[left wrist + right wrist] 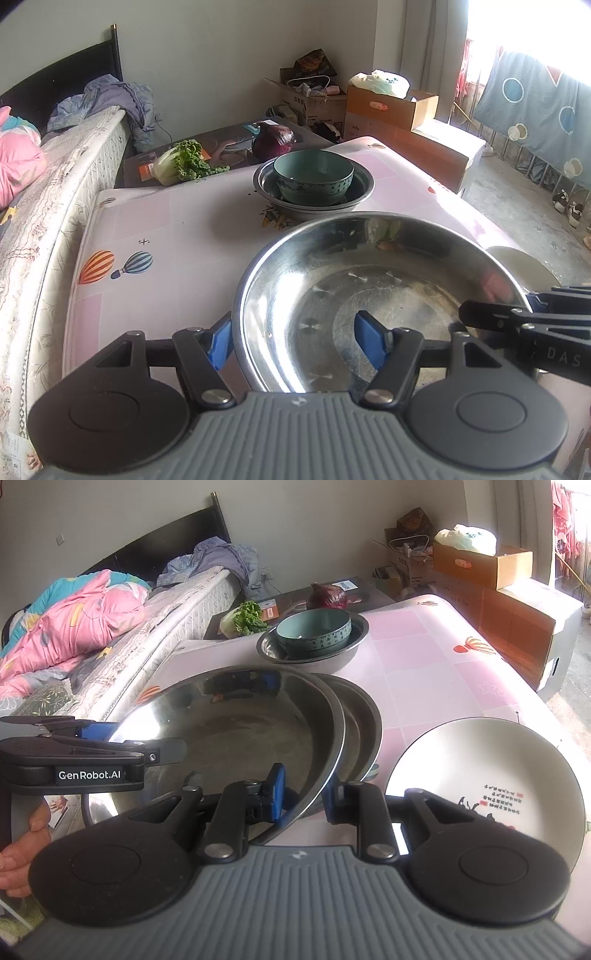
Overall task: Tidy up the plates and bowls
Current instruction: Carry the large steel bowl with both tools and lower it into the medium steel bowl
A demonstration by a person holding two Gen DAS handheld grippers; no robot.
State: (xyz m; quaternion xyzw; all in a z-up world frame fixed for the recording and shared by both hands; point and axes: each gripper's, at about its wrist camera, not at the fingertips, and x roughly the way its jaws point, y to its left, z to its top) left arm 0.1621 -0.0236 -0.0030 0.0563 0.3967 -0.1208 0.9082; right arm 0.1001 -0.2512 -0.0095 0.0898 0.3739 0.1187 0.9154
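Note:
A large steel basin (369,280) (240,731) hangs tilted just above the pink table (166,221), held at two sides. My left gripper (295,343) straddles its near rim, one blue pad outside the wall and one inside, shut on it. My right gripper (304,794) is shut on the opposite rim. Each shows in the other's view: the right gripper (480,314), the left gripper (110,738). Beneath the basin lie stacked steel plates (364,716). Farther back a teal bowl (314,177) (314,627) sits in a smaller steel basin (354,199). A white plate (480,768) lies at the right.
A leafy cabbage (181,164) and a purple cabbage (273,140) lie on a dark board behind the table. A bed (92,627) runs along the left edge. Cardboard boxes (391,107) stand at the back right. A hand (22,849) grips the left tool.

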